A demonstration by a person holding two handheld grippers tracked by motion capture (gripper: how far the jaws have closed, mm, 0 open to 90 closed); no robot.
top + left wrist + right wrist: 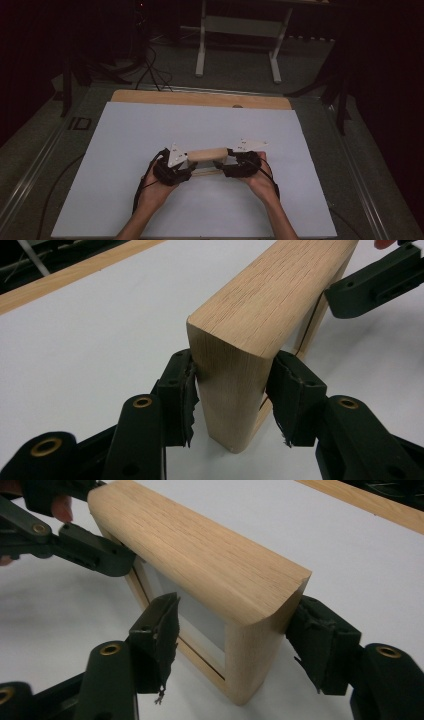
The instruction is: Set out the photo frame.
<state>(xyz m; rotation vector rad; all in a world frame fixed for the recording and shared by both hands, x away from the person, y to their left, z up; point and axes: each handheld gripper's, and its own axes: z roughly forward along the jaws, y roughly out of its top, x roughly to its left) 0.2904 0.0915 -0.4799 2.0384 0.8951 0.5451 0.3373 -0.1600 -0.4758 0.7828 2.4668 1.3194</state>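
High view | left hand-held gripper point(187, 162) clamped on wooden frame point(209, 155) | right hand-held gripper point(231, 161) straddles it, apart.

Both forearms reach in from the near edge, hands turned inward so the grippers face each other. The left gripper point(230, 390) has its two pads pressed on opposite faces of the wooden frame's point(260, 315) end — jaws closed on it. The right gripper point(240, 640) straddles the other end — far pad touching, near pad point(162, 625) slightly off the wood.
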